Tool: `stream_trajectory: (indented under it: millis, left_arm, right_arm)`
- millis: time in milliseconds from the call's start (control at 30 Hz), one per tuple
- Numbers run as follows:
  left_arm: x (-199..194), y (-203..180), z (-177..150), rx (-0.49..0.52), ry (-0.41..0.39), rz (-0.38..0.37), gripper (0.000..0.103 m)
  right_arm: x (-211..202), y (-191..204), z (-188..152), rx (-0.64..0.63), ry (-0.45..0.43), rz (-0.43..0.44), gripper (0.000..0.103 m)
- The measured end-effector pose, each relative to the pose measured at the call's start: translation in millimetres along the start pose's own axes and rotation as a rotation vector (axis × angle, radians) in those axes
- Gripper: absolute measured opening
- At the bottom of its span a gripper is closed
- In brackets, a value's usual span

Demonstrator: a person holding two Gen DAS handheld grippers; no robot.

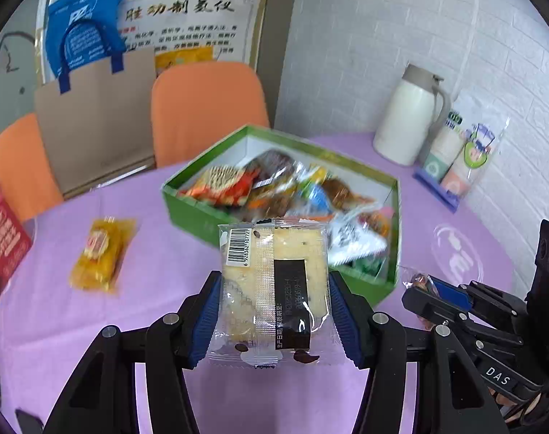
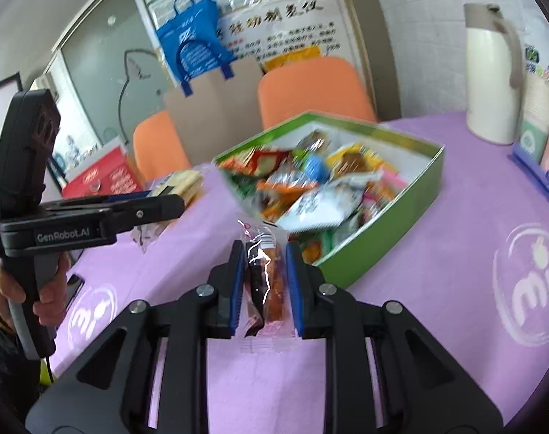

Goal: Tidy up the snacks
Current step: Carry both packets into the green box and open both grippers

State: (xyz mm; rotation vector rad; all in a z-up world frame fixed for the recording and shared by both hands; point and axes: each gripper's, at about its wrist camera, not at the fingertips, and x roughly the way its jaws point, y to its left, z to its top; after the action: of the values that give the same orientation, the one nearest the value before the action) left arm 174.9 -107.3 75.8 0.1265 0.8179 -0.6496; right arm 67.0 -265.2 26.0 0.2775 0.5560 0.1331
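1. Purple-clothed table [image 1: 158,253] sits by a white brick wall, with orange chairs [image 1: 205,108] behind it and a white thermos jug [image 1: 408,115] at the far right.
2. Your green box [image 1: 191,206] rests open on the table, piled with mixed snack packets.
3. Your left tongs [image 1: 274,311] are clamped on a clear-wrapped cracker pack [image 1: 274,282], held above the table just in front of the box.
4. Your right tongs [image 2: 263,282] are pinched on a thin orange snack packet [image 2: 271,282], near the box's front corner.
5. One yellow snack packet [image 1: 101,253] lies loose on the table, left of the box.
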Motion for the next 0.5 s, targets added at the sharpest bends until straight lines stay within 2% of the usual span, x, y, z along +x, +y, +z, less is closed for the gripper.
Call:
stream_trajectory:
  millis: [200,333,500]
  left_arm:
    - [25.7,-15.5,44.9,-0.007,-0.038,-0.014,0.058]
    - [50.4,-21.7,61.8,0.002,-0.047,-0.010,0.058]
    - [80.5,-18.2,72.9,-0.015,-0.030,-0.012,0.058]
  right_arm:
    - [6.7,-28.0,38.9,0.027,-0.084,-0.075,0.024]
    - [27.1,-45.7,55.0,0.033,-0.092,-0.108,0.024]
    - [51.3,-60.7,66.3,0.025,-0.089,-0.107,0.025]
